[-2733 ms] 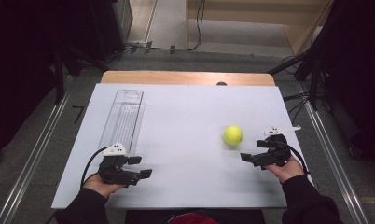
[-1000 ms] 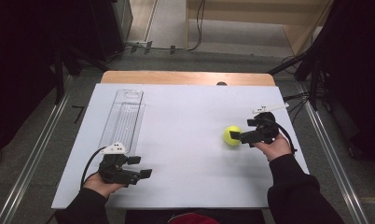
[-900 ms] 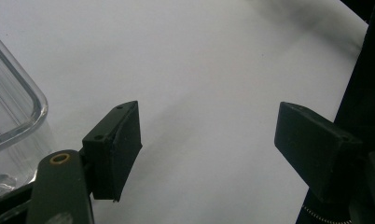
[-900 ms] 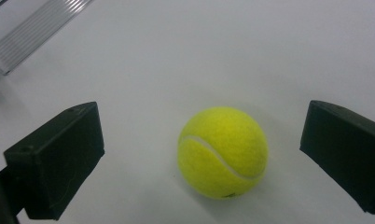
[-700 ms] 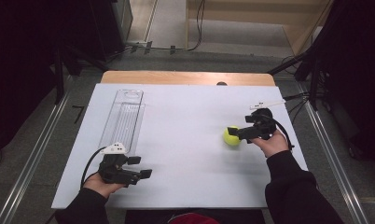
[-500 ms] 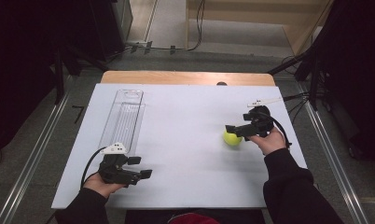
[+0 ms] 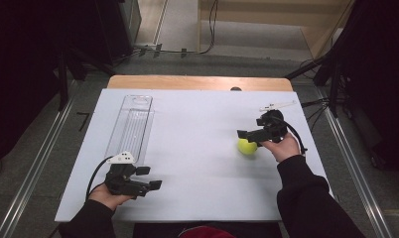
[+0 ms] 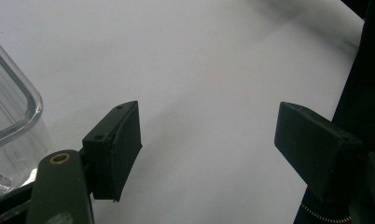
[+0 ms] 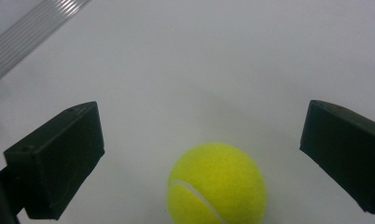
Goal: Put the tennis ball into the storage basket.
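Near the table's [image 7: 197, 114] left edge lies a clear plastic tray [image 7: 130, 126], long and narrow, ribbed inside with rounded corners, its long axis running from the near side toward the far edge. Just in front of its near end, by the near left corner, the left claw [image 7: 153, 177] rests in the person's hand with its jaws wide and nothing between them; the left gripper view shows flat black pads over bare white tabletop and a corner of the tray at the side. The table's middle is smooth, matte white. Toward the right edge sits the ball [image 7: 247, 146], a fuzzy yellow-green tennis ball with a pale seam, on the tabletop and well apart from the tray. The right claw [image 7: 247, 135] hangs just above and beyond it, jaws spread wide and pointing left. In the right gripper view the ball [image 9: 217, 184] lies centred between the jaws but low, so the claw probably must drop to straddle it. The right hand is far nearer.
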Tool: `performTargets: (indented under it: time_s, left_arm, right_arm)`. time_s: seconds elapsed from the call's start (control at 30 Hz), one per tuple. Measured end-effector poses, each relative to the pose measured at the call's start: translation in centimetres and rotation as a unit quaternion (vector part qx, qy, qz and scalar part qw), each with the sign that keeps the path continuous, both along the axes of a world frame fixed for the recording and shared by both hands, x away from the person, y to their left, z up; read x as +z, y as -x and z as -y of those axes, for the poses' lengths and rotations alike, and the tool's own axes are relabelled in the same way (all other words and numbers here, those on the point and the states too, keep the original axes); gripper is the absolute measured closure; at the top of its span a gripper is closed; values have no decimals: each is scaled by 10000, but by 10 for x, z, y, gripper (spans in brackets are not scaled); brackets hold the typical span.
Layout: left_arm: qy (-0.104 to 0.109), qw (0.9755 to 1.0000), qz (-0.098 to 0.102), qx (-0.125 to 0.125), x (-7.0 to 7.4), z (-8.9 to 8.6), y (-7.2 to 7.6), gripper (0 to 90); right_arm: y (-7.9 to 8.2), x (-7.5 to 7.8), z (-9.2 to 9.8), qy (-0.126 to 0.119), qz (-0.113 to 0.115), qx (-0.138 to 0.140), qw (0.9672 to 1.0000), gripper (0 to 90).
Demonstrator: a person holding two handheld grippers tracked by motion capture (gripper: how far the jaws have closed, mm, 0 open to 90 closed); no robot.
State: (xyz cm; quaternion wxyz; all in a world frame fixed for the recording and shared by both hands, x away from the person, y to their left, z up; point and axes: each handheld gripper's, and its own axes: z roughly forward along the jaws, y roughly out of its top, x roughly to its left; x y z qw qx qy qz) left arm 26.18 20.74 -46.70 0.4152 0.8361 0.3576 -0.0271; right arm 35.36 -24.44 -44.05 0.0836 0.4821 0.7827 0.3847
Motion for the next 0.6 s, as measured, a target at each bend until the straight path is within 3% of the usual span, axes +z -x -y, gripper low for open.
performTargets:
  time_s: [0.6]
  left_arm:
    - [-28, 10000, 45, -63, 1, 1, 1, 239]
  right_arm:
    - [2, -21, 0, 173, -155, -72, 9997, 0]
